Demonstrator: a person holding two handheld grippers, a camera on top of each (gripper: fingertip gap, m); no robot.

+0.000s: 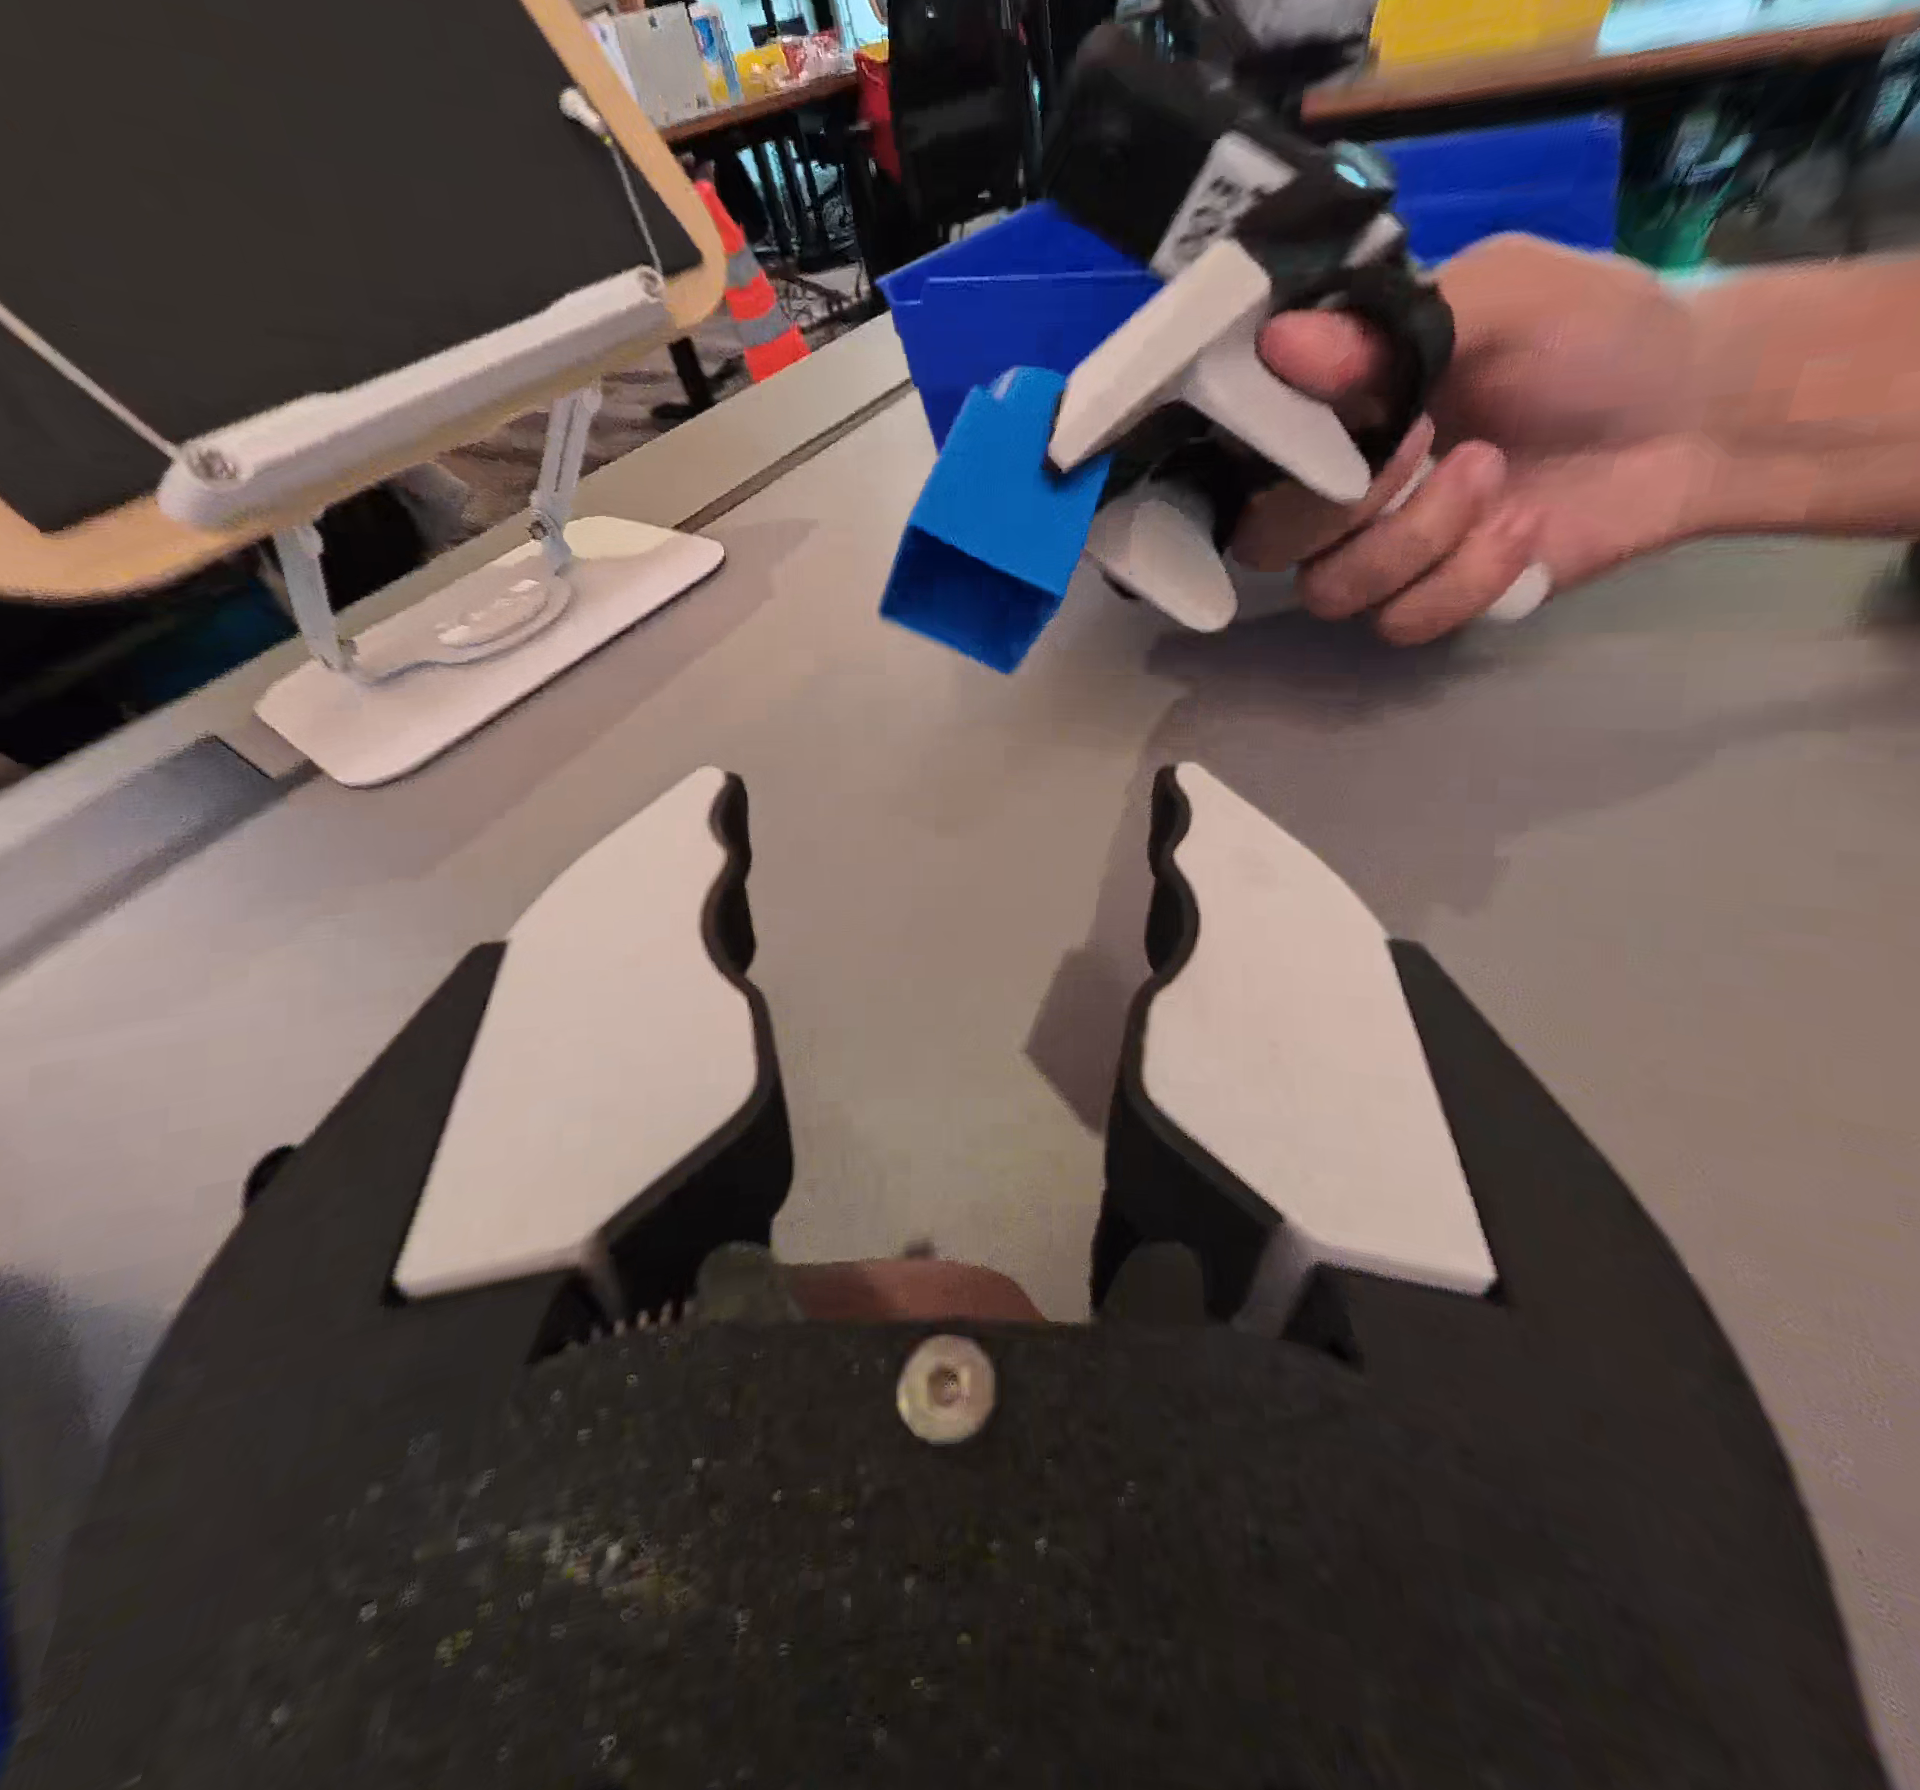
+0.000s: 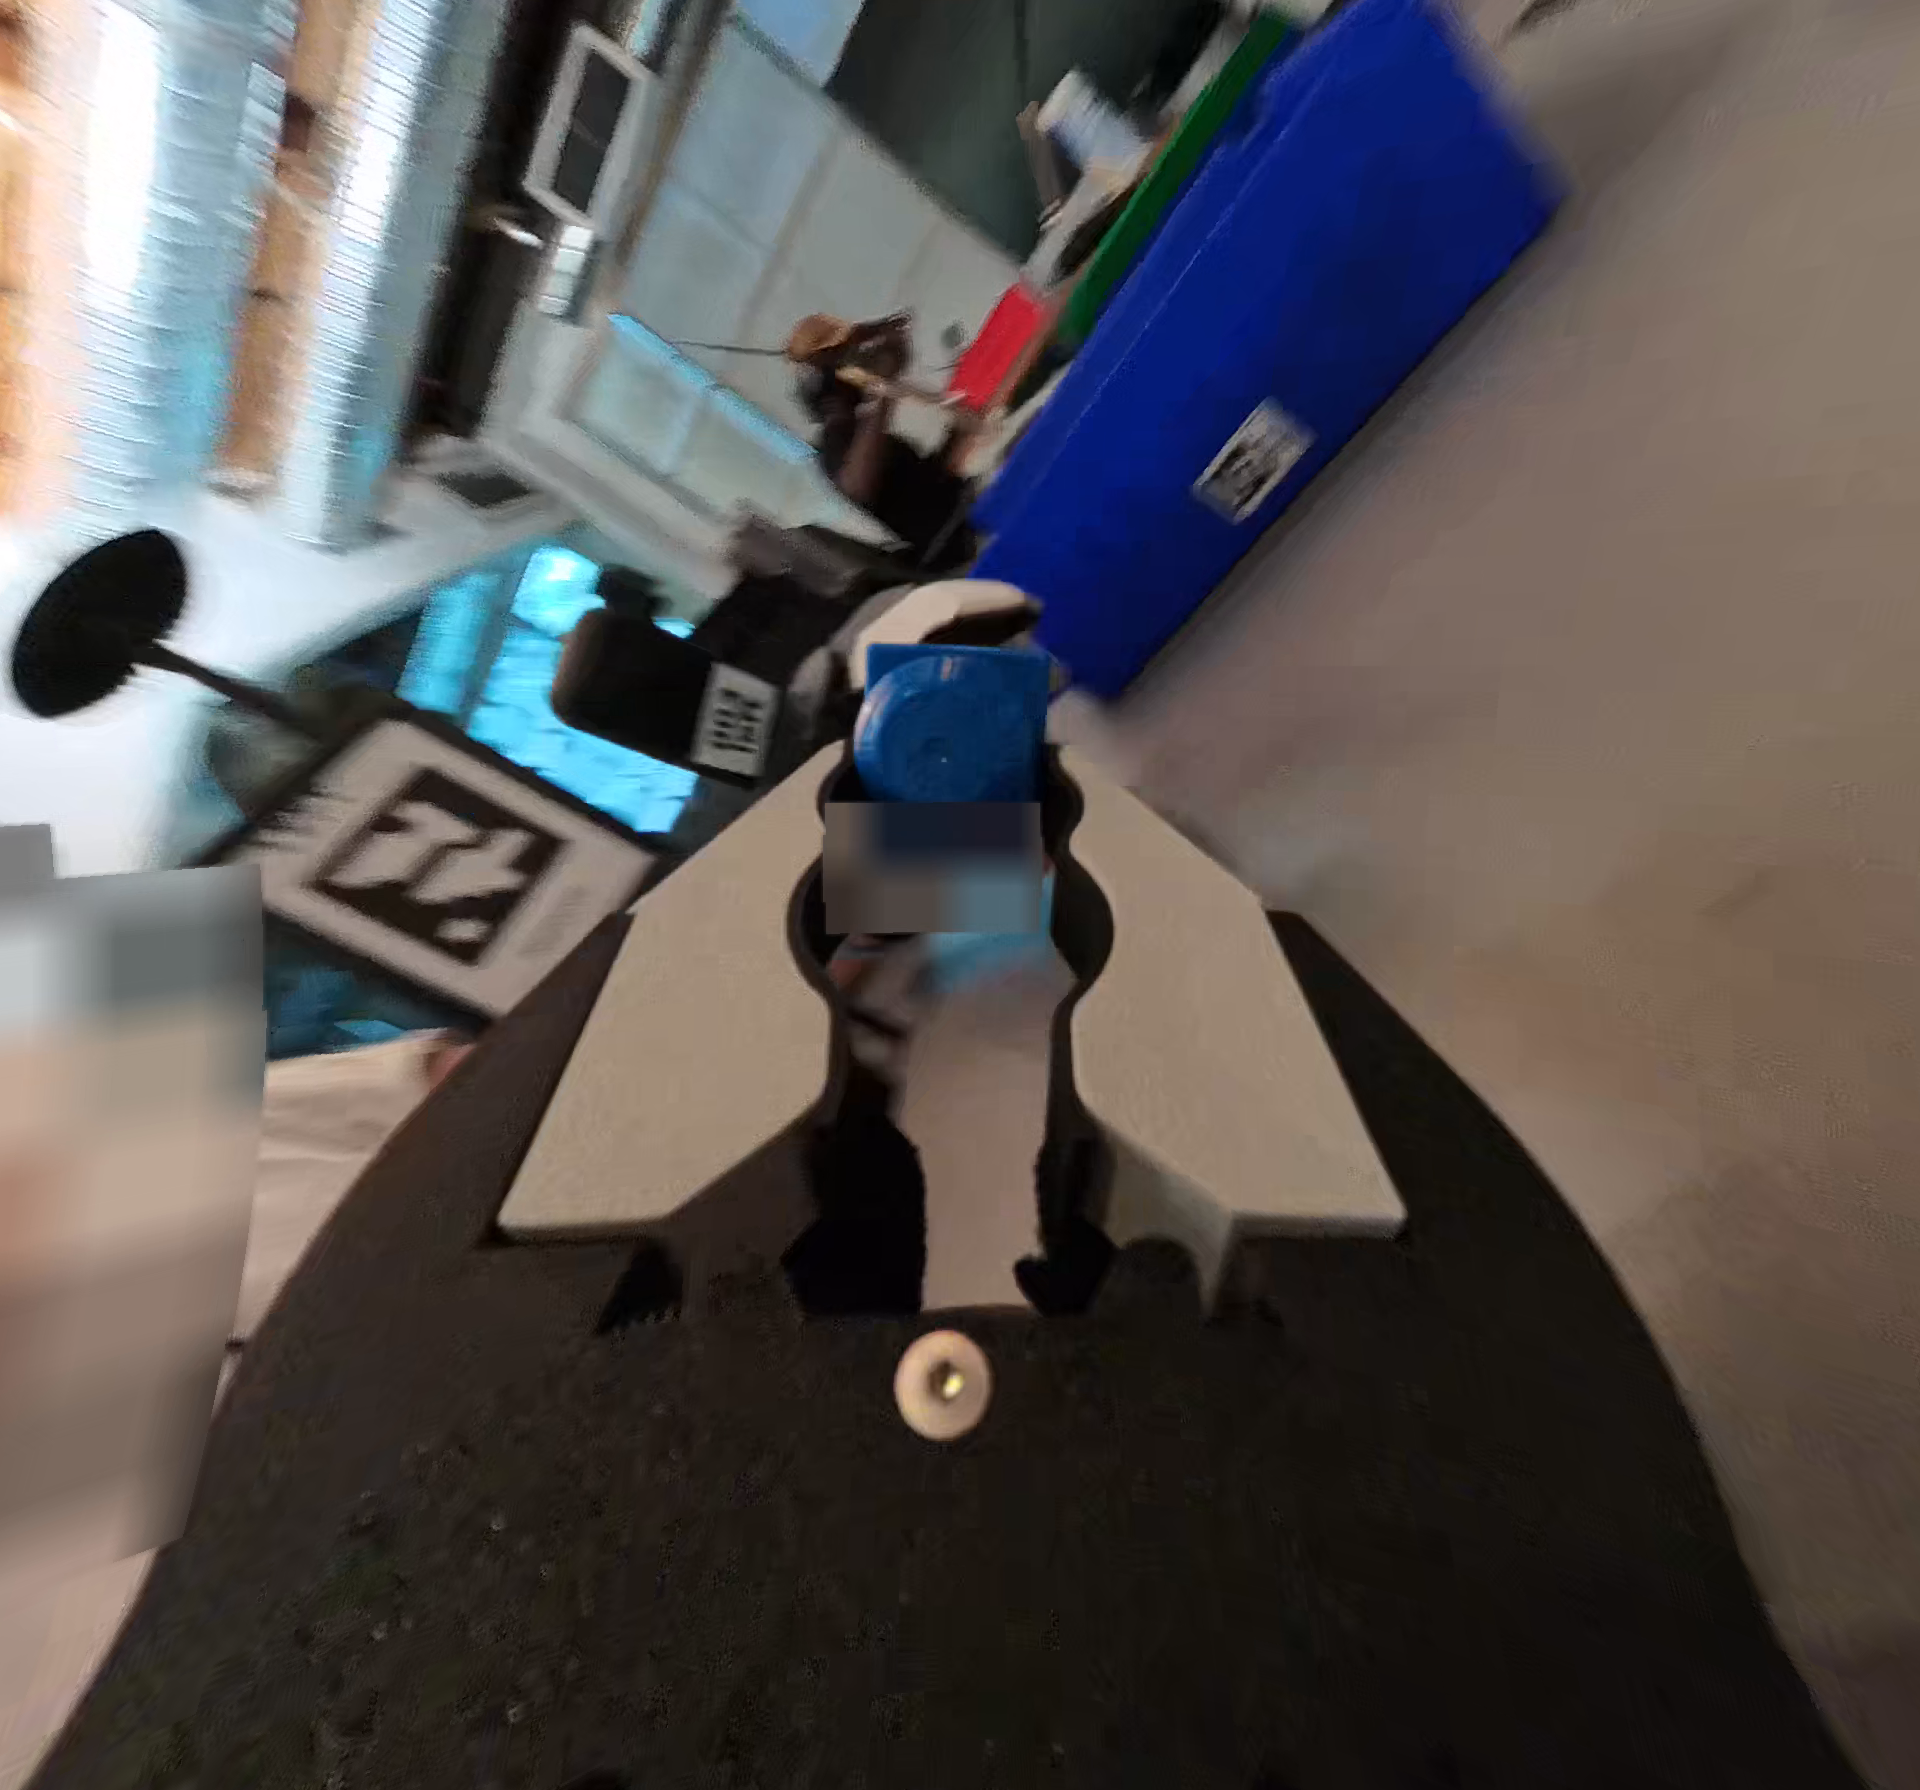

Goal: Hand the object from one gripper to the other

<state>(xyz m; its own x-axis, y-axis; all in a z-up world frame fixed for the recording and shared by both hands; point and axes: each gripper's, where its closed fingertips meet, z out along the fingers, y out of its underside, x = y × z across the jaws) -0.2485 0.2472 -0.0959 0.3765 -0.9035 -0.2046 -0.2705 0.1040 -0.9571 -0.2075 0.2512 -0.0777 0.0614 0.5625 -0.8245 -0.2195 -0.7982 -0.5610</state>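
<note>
— Blue plastic, that's what my right gripper is clamped on: a blue block, square and hollow at one end, rounded at the other.

— Where does it sit from your left gripper's camera?

— At about twelve o'clock, just above centre, held off the grey table. Its open square end tips down toward seven o'clock, and the white fingers pinch the far, rounded end. My right hand wraps the handle at two o'clock.

— And your left gripper?

— My left gripper is spread wide with nothing between its jaws; bare table shows in the gap. It's well apart from the block.

— What does the right camera show?

— The block again, at twelve o'clock right at the fingertips, round end facing the lens, both fingers pressed on its sides. The view is tilted and smeared, so little else is sharp. The left gripper's white tips peek out just beyond the block; I can't tell from there how near they are.

— Anything else on the table?

— A blue bin behind the block at twelve o'clock; in the right view it lies at one o'clock. A dark tablet on a white stand fills ten o'clock in the left view.
</note>
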